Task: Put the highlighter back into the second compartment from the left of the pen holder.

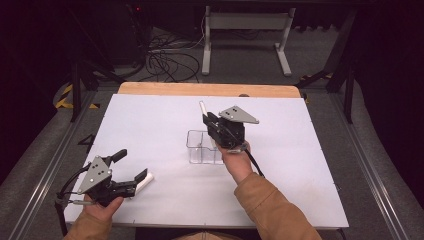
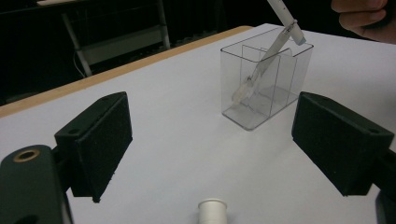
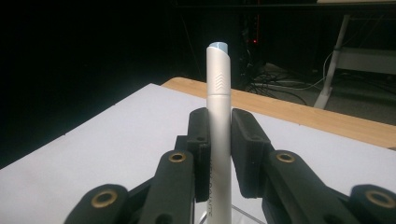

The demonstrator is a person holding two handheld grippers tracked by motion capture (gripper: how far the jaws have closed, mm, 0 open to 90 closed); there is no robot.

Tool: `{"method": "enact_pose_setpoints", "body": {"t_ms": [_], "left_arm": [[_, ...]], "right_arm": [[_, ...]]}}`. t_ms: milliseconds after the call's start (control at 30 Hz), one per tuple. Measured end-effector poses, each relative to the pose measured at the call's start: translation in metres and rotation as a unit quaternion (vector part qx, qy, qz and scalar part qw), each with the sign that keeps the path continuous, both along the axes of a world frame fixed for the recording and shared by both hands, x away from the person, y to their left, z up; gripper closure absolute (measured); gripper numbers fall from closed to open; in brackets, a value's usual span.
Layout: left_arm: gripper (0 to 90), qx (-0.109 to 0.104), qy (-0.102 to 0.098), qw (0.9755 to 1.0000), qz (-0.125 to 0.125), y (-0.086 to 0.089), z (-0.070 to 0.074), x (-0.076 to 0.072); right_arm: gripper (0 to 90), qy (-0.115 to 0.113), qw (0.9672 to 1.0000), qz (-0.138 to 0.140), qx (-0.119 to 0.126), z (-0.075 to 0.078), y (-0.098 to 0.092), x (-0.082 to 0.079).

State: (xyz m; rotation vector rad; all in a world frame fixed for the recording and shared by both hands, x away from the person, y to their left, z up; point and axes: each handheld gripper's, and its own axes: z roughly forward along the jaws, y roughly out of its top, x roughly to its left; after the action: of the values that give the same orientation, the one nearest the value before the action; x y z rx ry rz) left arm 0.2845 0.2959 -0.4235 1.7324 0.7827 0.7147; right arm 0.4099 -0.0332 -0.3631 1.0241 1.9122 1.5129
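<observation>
The left gripper [image 1: 131, 170] is spread wide over a white tube [image 2: 212, 211] — nearer than the clear divided box [image 1: 202, 147]. Over that box the right gripper [image 3: 219, 135] clamps a white pen [image 3: 218, 135], its lower end inside.

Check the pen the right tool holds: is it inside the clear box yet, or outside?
Partly in: the pen leans with its lower tip inside the clear box, while the right tool grips its upper part.
</observation>
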Motion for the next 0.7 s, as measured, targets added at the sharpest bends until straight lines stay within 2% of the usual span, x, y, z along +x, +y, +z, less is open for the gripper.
{"method": "enact_pose_setpoints", "body": {"t_ms": [467, 633, 700], "left_arm": [[13.0, 0.000, 0.000, 1.0000, 0.000, 0.0002, 0.0000, 0.0000], [12.9, -0.001, 0.000, 1.0000, 0.000, 0.0008, 0.0003, 0.0000], [12.9, -0.002, 0.001, 1.0000, 0.000, 0.0006, 0.0003, -0.0001]], "right_arm": [[77.6, 0.005, 1.0000, -0.006, -0.002, -0.0068, 0.0053, 0.0090], [51.7, 0.014, 0.9999, 0.001, 0.000, -0.0052, -0.0002, 0.0099], [45.9, 0.011, 0.9999, 0.002, -0.003, -0.0036, -0.0027, 0.0086]]}}
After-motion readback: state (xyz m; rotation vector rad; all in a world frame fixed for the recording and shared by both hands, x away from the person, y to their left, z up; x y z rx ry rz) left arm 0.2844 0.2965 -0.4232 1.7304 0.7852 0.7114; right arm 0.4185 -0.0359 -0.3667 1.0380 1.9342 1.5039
